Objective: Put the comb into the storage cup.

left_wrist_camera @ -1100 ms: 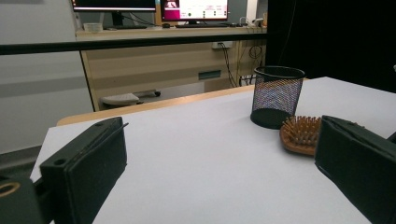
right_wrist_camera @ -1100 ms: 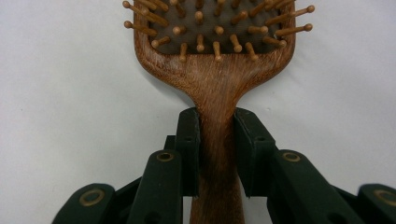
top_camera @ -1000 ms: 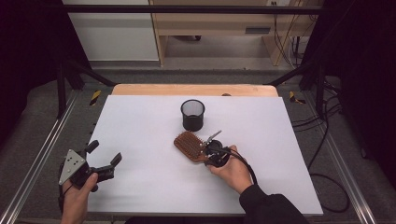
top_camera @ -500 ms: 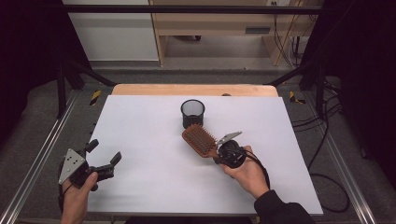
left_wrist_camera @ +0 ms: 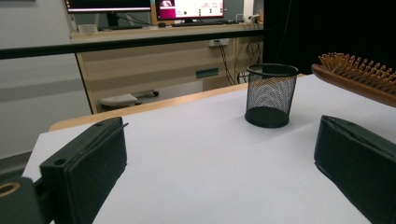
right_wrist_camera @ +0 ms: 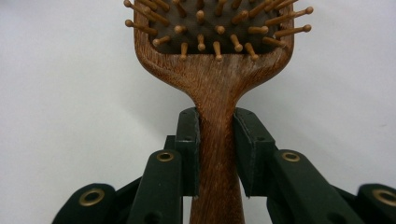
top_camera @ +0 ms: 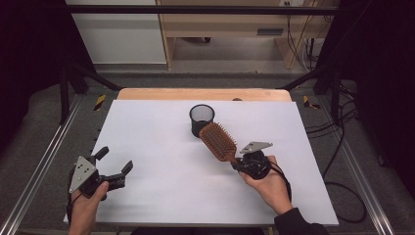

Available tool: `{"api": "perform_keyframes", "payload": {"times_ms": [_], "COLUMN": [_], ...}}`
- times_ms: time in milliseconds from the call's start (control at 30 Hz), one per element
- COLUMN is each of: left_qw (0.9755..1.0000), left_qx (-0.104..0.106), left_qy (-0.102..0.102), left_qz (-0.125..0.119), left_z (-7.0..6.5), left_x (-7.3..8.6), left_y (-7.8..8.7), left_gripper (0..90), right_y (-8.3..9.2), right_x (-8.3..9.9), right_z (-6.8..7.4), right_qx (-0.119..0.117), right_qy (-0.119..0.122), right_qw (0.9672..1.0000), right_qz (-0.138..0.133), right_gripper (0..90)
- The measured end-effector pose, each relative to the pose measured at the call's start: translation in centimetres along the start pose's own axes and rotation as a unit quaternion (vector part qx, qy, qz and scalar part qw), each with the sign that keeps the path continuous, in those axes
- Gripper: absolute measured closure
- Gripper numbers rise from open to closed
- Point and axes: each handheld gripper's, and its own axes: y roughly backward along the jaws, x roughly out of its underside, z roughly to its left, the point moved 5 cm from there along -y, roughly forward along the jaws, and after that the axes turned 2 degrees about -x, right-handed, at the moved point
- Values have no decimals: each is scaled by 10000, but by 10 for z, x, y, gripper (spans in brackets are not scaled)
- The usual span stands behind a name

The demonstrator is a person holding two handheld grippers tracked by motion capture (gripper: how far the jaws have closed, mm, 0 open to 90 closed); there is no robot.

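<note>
Right gripper (top_camera: 241,163) is clamped on the handle of the wooden hairbrush (top_camera: 218,141) — the right gripper view has both pads pressed flat against the handle (right_wrist_camera: 217,154), one on each side, bristles (right_wrist_camera: 215,21) facing the camera. In the high view the brush is up off the surface, head angled toward the far edge, bristles up, tip next to the black mesh cup (top_camera: 201,119); touching or not, can't tell. Right hand (top_camera: 266,182) sits right of centre, toward the near edge of the white surface (top_camera: 161,147).

Left gripper (top_camera: 112,169) spread wide, nothing between its jaws — it sits at the near-left corner of the surface, held by the left hand (top_camera: 85,208). Left gripper view looks across the surface at the mesh cup (left_wrist_camera: 271,95), upright, mid-surface toward the far edge, with the brush head (left_wrist_camera: 357,77) coming in from the right, raised clear of the surface.

Beyond the far edge: a wooden strip (top_camera: 203,94), then floor and a wooden bench (top_camera: 230,29).
</note>
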Motion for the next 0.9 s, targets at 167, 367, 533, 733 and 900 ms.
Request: {"api": "perform_keyframes", "payload": {"times_ms": [167,367,533,733,900], "left_qw": [9998,9987,9968,9929,9883], "left_qx": [176,497,780,1158,1442], "left_qy": [46,54,121,210,386], "left_qz": [-22,-36,-73,-151,-314], "left_z": [-15,-41,-63,-86,-99], "left_x": [-8,-23,-38,-55,-78], "left_y": [-6,-27,-47,-76,-97], "left_gripper": [25,25,26,26,25], "right_y": [3,6,7,9,10], "right_x": [-1,-5,-10,-22,-34], "right_z": [-1,0,5,13,18], "right_qx": [64,82,78,78,89], "right_qy": [59,74,127,202,251], "right_qw": [9998,9989,9981,9954,9925], "right_qz": [-172,-445,-604,-938,-1191], "right_gripper": [724,724,724,724,724]}}
